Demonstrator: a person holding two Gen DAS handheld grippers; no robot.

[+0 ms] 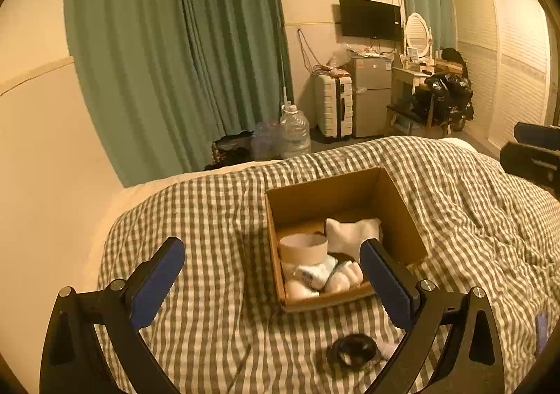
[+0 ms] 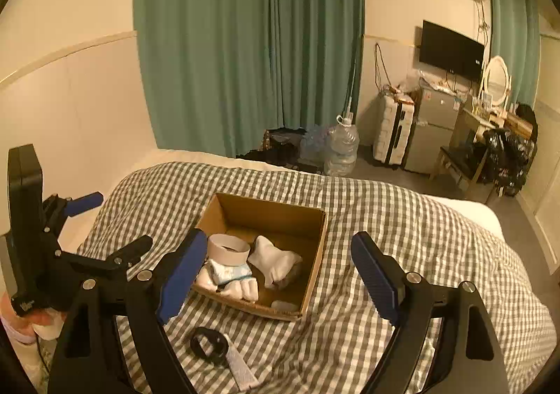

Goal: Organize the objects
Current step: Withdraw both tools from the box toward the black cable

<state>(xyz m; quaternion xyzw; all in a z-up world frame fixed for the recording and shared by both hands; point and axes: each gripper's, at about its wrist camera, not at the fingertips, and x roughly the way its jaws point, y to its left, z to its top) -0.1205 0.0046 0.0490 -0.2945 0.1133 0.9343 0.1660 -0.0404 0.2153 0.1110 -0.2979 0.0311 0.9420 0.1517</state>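
My left gripper (image 1: 272, 283) hung with its jaws wide apart and nothing between them; my right gripper (image 2: 280, 276) stood apart too, empty. Both hovered above the bed (image 2: 402, 219), aimed down at the box (image 2: 316, 254). The box sat open-topped on the checked cover, brown cardboard, one corner turned toward me in the right view. Inside, a cardboard ring (image 2: 229, 248) stood upright on its edge-rim, opening upward, beside white rolled socks (image 2: 276, 262). A black band (image 2: 209, 345) lay flat on the cover near me, just beside a white strip (image 2: 241, 369) whose long axis ran toward my lower right.
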